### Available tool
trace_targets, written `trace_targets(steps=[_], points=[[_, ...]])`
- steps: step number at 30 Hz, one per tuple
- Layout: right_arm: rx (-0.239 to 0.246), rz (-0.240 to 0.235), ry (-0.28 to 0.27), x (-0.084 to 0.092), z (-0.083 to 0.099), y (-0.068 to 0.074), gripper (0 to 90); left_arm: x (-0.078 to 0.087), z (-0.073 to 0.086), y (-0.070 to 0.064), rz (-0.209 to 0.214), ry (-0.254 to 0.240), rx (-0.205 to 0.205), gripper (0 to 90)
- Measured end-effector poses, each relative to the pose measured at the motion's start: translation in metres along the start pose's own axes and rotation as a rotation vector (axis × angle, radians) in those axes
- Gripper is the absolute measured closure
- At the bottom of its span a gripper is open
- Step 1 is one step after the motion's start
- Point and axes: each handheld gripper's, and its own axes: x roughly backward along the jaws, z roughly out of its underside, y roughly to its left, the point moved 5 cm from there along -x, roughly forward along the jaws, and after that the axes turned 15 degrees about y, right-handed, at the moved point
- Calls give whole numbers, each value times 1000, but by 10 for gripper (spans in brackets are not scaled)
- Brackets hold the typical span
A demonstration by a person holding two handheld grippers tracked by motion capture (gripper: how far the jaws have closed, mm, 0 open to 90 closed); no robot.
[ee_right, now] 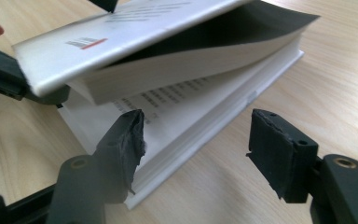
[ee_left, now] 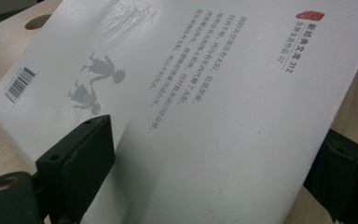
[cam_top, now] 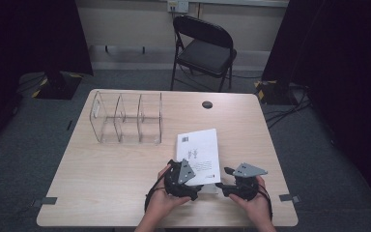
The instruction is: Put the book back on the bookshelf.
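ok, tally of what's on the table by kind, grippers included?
Book, white cover, part lifted at its near end: 1
Clear divided organiser: 1
Grippers: 2, the left gripper pinching the lifted cover and top pages, the right gripper open beside the book
Total: 4

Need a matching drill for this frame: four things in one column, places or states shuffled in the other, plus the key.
Things:
1. book
2. left gripper
3. right gripper
4. clear organizer

Places or states:
A. jaws open, aimed at the page edges
B. lies near the table's front, cover and top pages lifted
C. stands at the table's far left, compartments empty
D. shut on the lifted cover

Pairs: 1-B, 2-D, 3-A, 4-C
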Motion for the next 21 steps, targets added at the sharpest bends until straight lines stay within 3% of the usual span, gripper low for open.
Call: trace_targets(steps=[2,7,12,19,21], points=[[-2,-2,-24,0,-4,3,350,0,0,0,-1,0,-1,89],[56,12,-58,0,-10,8,339,0,1,-1,5,-25,17,90],[41,-13,-62,-6,-9,9,337,-1,2,-2,-22,-19,2,84],[11,-25,-59,-7,-15,12,342,1,2,0,0,-49,36,79],[12,-21,-51,-6,-16,13,343,1,1,-2,31,-80,54,63]])
